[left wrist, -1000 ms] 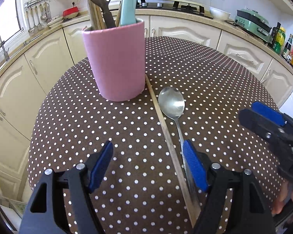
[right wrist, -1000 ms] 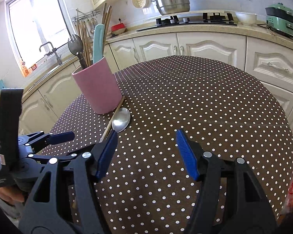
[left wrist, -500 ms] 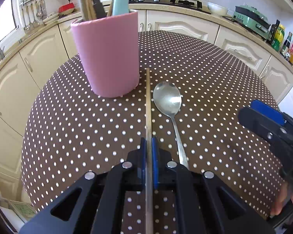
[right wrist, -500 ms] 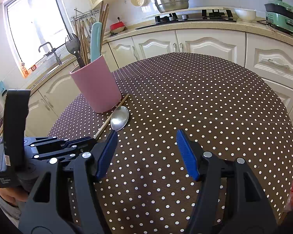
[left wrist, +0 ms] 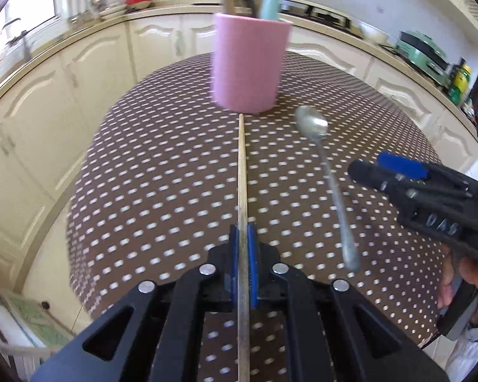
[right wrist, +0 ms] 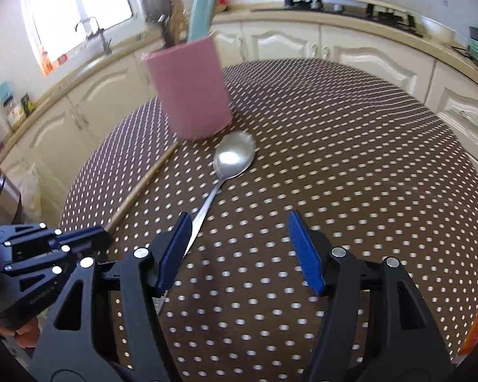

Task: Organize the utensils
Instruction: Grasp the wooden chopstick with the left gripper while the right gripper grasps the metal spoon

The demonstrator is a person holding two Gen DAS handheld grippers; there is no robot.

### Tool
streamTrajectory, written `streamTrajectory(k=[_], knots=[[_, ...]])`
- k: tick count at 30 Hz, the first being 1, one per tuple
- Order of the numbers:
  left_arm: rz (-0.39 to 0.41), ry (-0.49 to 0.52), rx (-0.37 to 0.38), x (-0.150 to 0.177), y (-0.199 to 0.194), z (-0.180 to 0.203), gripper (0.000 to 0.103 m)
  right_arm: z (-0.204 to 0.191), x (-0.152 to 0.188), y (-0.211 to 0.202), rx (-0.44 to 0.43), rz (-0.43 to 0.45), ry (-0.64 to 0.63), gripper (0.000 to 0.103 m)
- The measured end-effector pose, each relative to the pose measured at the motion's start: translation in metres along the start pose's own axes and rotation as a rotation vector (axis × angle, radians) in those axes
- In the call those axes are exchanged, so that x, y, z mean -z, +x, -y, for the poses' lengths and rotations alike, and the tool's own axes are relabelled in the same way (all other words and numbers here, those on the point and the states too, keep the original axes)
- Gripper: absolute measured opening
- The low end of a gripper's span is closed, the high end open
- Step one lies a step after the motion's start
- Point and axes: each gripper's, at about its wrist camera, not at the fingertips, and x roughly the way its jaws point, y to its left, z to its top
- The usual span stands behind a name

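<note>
Bright daylight, motion blur, fisheye bending.
My views smear the pink cylindrical utensil holder (left wrist: 250,67); the blown-out window (right wrist: 76,6) glares, corners vignette dark.

Pink holder (left wrist: 250,67) on a brown, white-dotted tablecloth (left wrist: 162,165) (silver spoon (right wrist: 234,157); tan wooden chopstick (left wrist: 242,172)).

Wooden chopstick (left wrist: 242,172) clamped; steel spoon (left wrist: 328,172) flat beside pink holder (left wrist: 248,67).
</note>
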Motion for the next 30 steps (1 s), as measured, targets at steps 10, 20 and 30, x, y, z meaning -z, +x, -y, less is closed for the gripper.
streamTrajectory(k=[10, 20, 30], knots=[[-0.122, 0.051, 0.012, -0.035, 0.017, -0.013, 0.007, -0.019, -0.042, 0.041, 0.019, -0.257, -0.080, 0.035], [-0.230, 0.106, 0.010, -0.066, 0.037, -0.007, 0.009, -0.013, -0.067, 0.060, 0.013, -0.383, -0.144, 0.014], [-0.165, 0.087, 0.011, -0.073, 0.043, 0.004, 0.006, 0.023, -0.059, 0.038, -0.052, -0.324, -0.102, 0.005]])
